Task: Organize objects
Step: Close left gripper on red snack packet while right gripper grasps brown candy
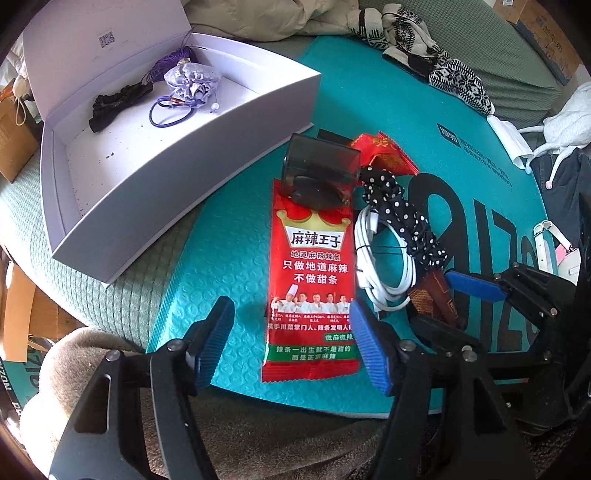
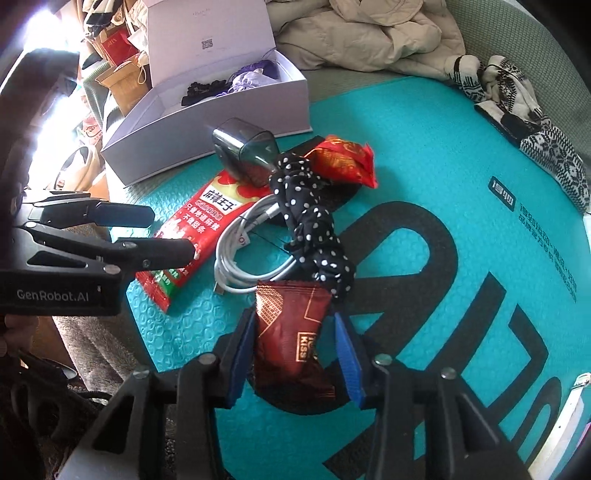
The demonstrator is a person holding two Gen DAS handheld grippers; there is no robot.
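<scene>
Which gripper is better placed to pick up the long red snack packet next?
Left. The left gripper stands open with the long red snack packet lying between its fingers. The right gripper already straddles the brown candy wrapper, further from the packet.

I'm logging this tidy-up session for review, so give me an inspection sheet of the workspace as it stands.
Surface: teal mat over a green ribbed cover.
Job's things: white box open, holding a lilac pouch; long red snack packet, dark plastic case, polka-dot scrunchie, red candy, brown wrapper lying on the mat.
Clutter: patterned socks.
Grippers: left gripper open above the snack packet; right gripper straddling the brown wrapper.
Cables: white cable, coiled.
Surroundings: beige garment.
</scene>
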